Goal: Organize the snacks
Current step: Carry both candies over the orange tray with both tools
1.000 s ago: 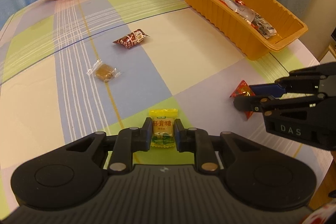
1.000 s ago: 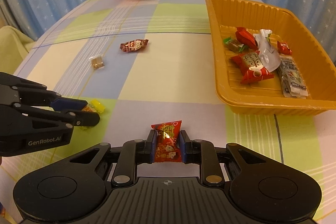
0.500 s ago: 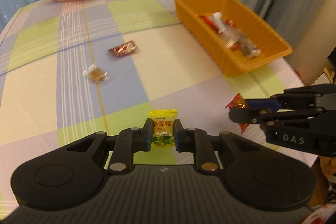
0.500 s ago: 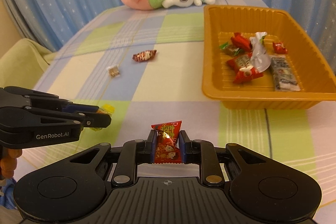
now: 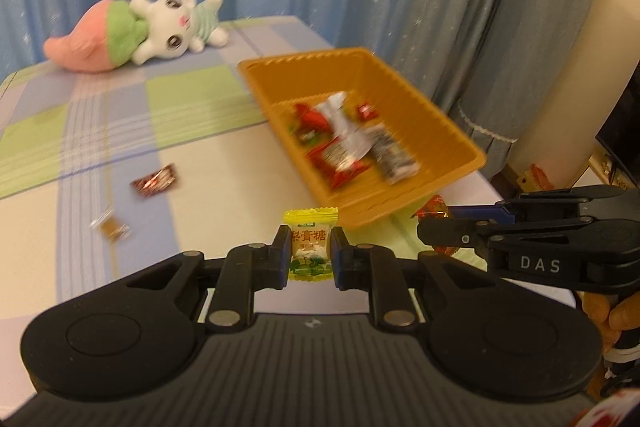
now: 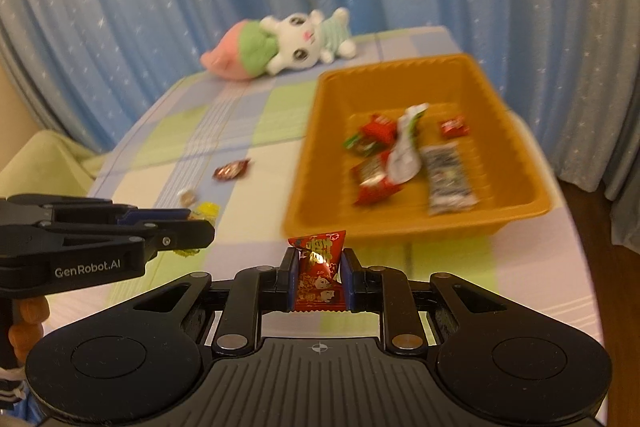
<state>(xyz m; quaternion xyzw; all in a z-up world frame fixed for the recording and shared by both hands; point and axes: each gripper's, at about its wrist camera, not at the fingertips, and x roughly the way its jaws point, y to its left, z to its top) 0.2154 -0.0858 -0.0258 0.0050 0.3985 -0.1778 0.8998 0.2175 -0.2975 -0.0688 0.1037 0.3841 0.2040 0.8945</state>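
Evidently light and crinkly, the yellow candy (image 5: 310, 249) at lower centre sits clamped mid-wrapper in the left gripper (image 5: 309, 255), the red snack packet (image 6: 319, 277) likewise pinched by the right gripper (image 6: 319, 281).

Black left gripper (image 5: 309, 254), blue pads; black right gripper (image 6: 319, 279), silver screws, white "DAS" lettering
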